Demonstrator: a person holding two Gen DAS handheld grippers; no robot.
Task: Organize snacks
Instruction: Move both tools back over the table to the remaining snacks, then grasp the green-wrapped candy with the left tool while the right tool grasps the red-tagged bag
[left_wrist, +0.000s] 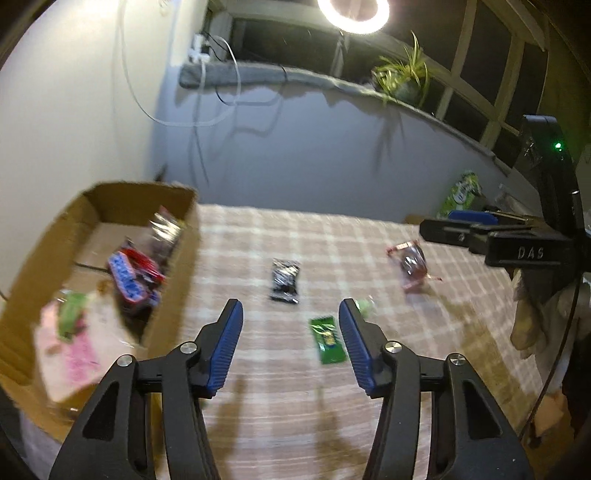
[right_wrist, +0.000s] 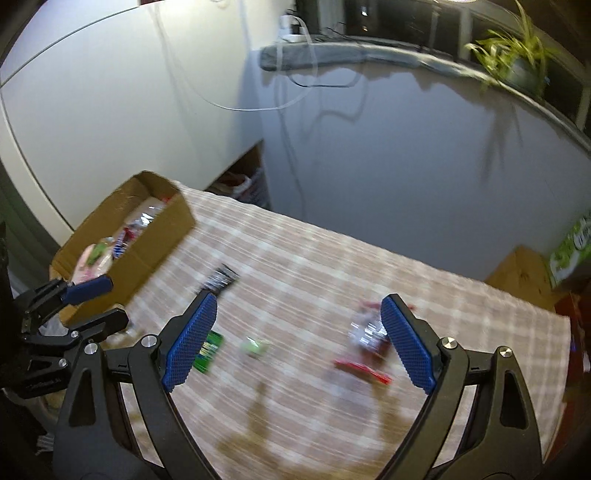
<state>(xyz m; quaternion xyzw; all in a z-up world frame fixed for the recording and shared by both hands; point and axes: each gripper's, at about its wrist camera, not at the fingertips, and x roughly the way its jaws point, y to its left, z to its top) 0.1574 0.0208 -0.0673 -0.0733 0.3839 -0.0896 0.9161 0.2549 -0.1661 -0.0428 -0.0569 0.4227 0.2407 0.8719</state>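
Note:
A cardboard box (left_wrist: 177, 236) at the left of the checked tablecloth (left_wrist: 295, 387) holds several snack packets, among them a blue-and-red one (left_wrist: 131, 275) and a pink-and-green one (left_wrist: 74, 332). Loose on the cloth lie a black packet (left_wrist: 284, 280), a green packet (left_wrist: 328, 340), a small pale green sweet (right_wrist: 254, 347) and a clear red-edged packet (left_wrist: 410, 267). My left gripper (left_wrist: 291, 314) hangs open over the cloth, nothing between its blue pads, the green packet just beyond its right finger. My right gripper (right_wrist: 299, 310) is open and empty, the red-edged packet (right_wrist: 365, 343) beside its right finger.
A brown box (right_wrist: 517, 277) and a green carton (right_wrist: 570, 251) stand past the table's far right corner. Behind the table runs a grey wall with hanging cables (left_wrist: 207, 118), a sill with a potted plant (left_wrist: 404, 79) and a ring light (left_wrist: 352, 16).

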